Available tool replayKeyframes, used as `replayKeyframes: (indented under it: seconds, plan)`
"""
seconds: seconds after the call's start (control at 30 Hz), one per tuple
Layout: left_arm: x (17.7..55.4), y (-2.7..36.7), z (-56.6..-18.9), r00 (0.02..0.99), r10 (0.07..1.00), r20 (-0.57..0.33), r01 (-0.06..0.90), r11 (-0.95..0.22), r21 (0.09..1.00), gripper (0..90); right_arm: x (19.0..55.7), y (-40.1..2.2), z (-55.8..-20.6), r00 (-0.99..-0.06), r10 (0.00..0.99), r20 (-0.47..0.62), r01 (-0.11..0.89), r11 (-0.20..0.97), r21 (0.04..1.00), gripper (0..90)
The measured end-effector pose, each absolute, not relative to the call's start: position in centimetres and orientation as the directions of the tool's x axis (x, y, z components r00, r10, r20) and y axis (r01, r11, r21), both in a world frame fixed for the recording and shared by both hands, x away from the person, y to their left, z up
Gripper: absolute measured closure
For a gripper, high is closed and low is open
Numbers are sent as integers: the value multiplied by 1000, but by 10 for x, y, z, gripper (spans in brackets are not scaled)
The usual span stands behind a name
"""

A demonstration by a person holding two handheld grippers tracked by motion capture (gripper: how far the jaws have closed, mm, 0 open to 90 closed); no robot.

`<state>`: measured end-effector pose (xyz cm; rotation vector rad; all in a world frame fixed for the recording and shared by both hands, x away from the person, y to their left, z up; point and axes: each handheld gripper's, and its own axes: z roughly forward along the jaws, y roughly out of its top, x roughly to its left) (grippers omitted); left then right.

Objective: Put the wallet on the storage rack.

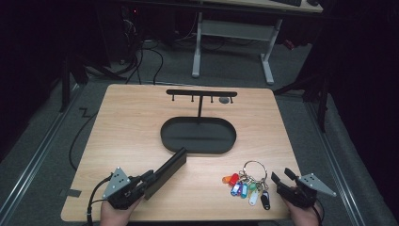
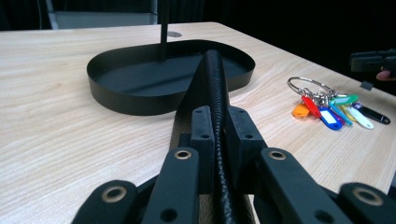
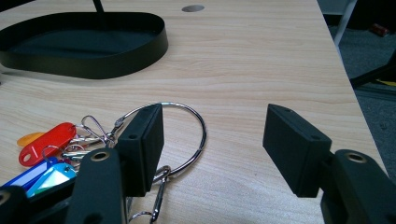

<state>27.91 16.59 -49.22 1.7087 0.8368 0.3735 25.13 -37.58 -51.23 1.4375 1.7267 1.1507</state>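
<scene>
L tool, lower left of high view, is clamped on a flat black case w/ braided edge; the case's far end reaches the front rim of the black oval tray mid-frame. R tool, lower right, jaws wide, nothing between them. Key ring w/ coloured tags lies on the counter just left of R tool. Hook stand rises from tray, upper centre

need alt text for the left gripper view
The left gripper is shut on a flat black wallet that points toward an oval black tray on a wooden table. A key ring with coloured tags lies to the right.
</scene>
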Motion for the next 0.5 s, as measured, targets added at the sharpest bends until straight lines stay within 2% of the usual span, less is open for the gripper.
replayKeyframes:
  seconds: [0.33,0.5]
  plan:
    - [283,172,-498,679,715,-169,324,-85,942,780,251,-376,-513,-226,971,81,449,30,893,386]
    - [281,168,-499,680,721,-129,316,-130,940,672,252,-376,-513,-228,970,82,451,30,892,386]
